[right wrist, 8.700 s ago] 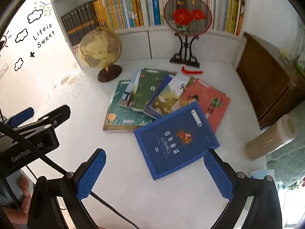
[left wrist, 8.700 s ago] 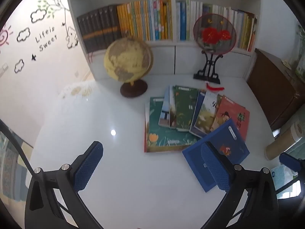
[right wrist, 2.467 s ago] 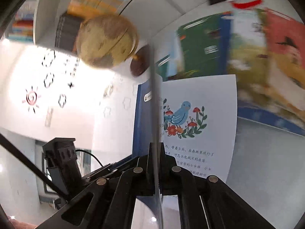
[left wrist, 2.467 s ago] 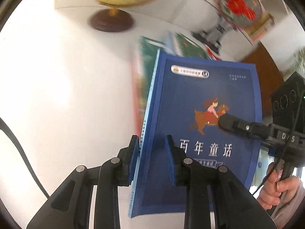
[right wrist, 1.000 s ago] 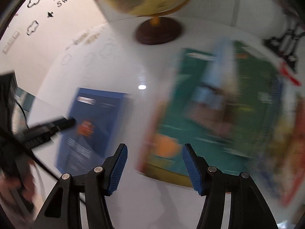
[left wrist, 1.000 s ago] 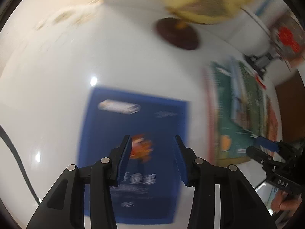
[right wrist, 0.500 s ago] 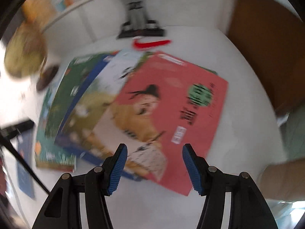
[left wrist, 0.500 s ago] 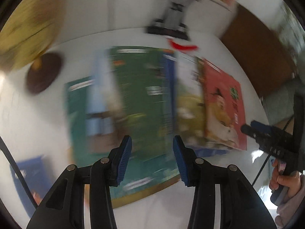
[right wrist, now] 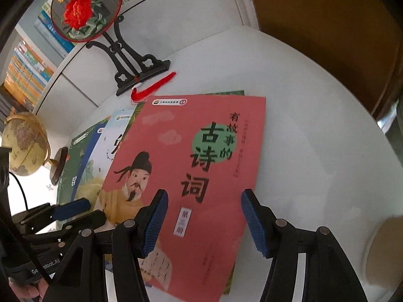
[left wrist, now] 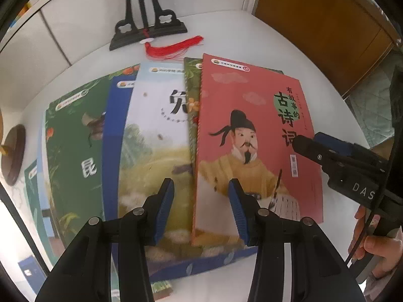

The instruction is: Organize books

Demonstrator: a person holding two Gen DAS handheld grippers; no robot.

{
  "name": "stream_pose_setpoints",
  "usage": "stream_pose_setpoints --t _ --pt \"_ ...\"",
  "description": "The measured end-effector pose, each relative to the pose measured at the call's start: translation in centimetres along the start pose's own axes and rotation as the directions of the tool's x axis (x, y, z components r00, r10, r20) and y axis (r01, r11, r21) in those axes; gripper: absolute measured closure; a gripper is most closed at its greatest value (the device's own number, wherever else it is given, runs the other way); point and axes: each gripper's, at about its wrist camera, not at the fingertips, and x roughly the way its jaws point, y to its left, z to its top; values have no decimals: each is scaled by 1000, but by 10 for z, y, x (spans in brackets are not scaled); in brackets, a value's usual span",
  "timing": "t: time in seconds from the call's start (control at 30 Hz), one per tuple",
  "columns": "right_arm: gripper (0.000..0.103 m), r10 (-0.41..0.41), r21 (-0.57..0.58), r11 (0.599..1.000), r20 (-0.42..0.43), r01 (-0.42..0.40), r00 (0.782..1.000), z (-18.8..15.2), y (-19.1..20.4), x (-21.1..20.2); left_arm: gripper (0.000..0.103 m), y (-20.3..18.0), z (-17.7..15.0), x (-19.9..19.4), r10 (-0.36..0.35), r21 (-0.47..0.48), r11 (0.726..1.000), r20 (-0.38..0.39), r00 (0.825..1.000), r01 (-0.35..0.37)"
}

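**Red book on top of the fan, both grippers spread above it**

Red cover first: from the left wrist view we see the red book (left wrist: 257, 136) lying flat on the white worktop (left wrist: 289, 47), topmost in a fanned row of books. At its 9 o'clock the pale landscape book (left wrist: 156, 136) slips under it, then a blue book (left wrist: 114, 130) and a dark green book (left wrist: 73, 136) farther toward 9 o'clock. Our left gripper (left wrist: 201, 211) hangs over the seam between the red and the pale covers, its blue pads parted and holding nothing. At 12 o'clock from the books lie a red tassel (left wrist: 173, 47) and, behind it, the black stand (left wrist: 148, 27). Our right gripper (left wrist: 325, 148) reaches in from 3 o'clock over the red book's right edge; whether it touches the cover we cannot tell.

From the right wrist view the red book (right wrist: 191, 176) fills the middle, with a green cover (right wrist: 226, 92) peeking out along its far edge. Our right gripper (right wrist: 204, 221) stands wide open, one pad over the cover and the other at its right edge, gripping nothing. The left gripper (right wrist: 73, 209) shows at 9 o'clock. The globe (right wrist: 24, 146) sits toward 10 o'clock, and the embroidered fan (right wrist: 85, 7) on its stand at 11 o'clock.
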Motion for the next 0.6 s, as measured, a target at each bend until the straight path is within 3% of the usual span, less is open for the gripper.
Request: stream_pose_setpoints --t 0.17,0.3,0.43,0.6 --pt "43 -34 15 999 -29 34 999 8 -15 11 58 -7 8 6 17 5 1000 -7 1000 -17" --pt "41 24 40 999 -25 -22 999 10 -20 6 39 -13 8 8 -21 2 1000 -10 1000 21" --pt "37 -26 -47 999 -10 26 1000 6 -3 4 30 -23 -1 5 -51 30 998 -29 998 52" --pt "23 -45 -153 987 34 49 998 0 27 0 30 -16 -15 -4 -43 15 999 -28 999 43"
